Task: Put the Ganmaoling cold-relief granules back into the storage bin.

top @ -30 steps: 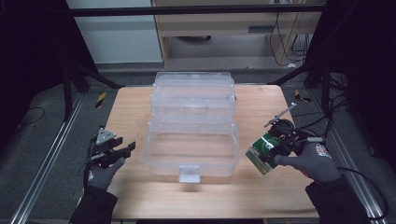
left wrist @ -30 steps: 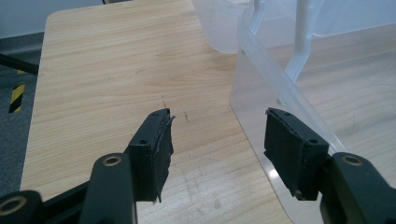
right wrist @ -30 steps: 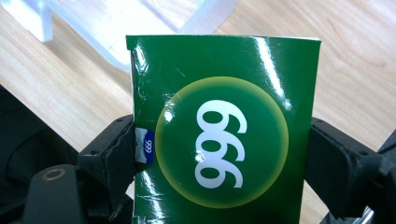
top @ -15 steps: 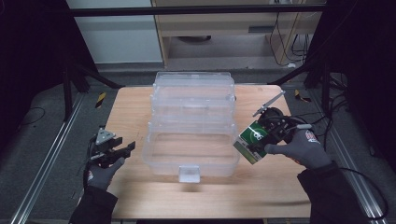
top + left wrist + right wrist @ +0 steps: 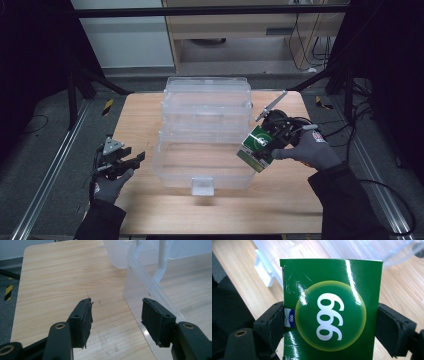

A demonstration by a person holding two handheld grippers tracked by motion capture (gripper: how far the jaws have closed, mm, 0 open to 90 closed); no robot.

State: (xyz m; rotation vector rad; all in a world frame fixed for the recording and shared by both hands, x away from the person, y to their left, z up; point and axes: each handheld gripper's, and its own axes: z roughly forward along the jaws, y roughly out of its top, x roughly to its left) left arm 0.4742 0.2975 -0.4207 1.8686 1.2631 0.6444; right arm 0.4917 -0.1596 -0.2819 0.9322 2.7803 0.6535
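Since a second ago the right claw (image 5: pixel 261 148) has carried the green box (image 5: pixel 257 148) up and inward, to the right front corner of the clear bin (image 5: pixel 205 131). It is clamped on the box's sides. Lift until the box clears the bin's rim, then lower it level inside. The left claw (image 5: pixel 131 161) waits apart, left of the bin, over the worktop (image 5: pixel 135 115).

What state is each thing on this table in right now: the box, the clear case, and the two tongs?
Green box: held off the table, tilted, beside the case's right edge.
Clear plastic case: open, tiers stepped back, nothing visible inside.
Right tongs: shut on the green box.
Left tongs: open, holding nothing, low over the table.
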